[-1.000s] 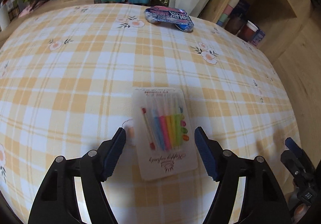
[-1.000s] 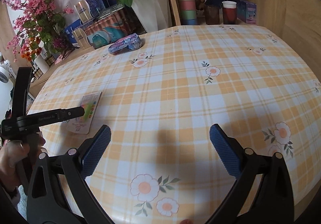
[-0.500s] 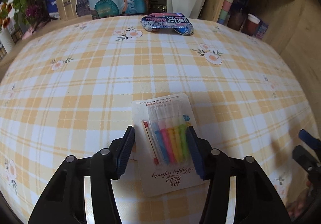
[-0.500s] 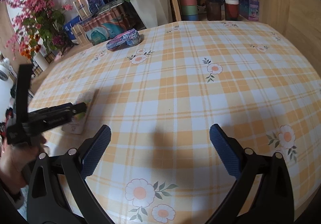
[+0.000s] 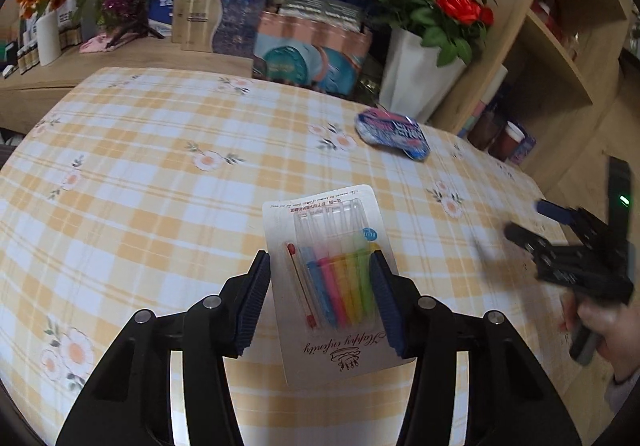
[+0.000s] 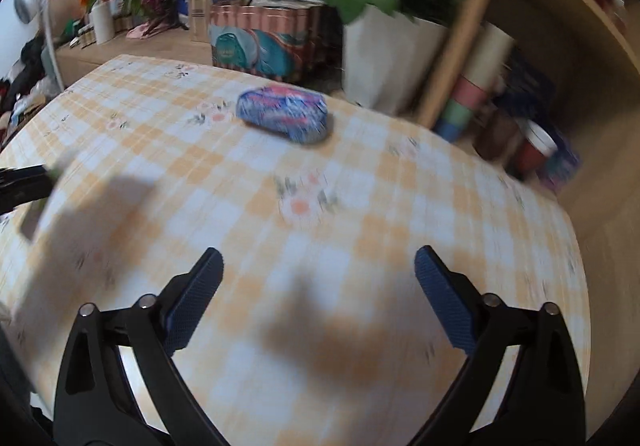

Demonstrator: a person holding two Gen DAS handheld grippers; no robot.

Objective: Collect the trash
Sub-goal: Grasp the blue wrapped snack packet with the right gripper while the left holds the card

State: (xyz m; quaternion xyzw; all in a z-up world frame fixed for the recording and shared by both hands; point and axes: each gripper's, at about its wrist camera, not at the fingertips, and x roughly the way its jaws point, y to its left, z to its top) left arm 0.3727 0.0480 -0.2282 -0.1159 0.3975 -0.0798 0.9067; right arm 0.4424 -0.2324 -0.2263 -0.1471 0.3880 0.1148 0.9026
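The candle blister card (image 5: 332, 286) sits clamped between your left gripper's (image 5: 320, 294) pads, lifted above the checked tablecloth (image 5: 140, 206). A crumpled blue wrapper (image 6: 284, 116) lies ahead of your right gripper (image 6: 318, 294), whose empty jaws are closing.

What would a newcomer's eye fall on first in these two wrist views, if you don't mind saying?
Most likely the candle pack, a white card with a rainbow of small candles, clamped between the pads of the left gripper in the foreground. Next comes the crumpled blue and pink wrapper lying near the far edge of the yellow checked tablecloth. Behind it, red roses in a white pot stand out; the right gripper is empty, its jaws closing.
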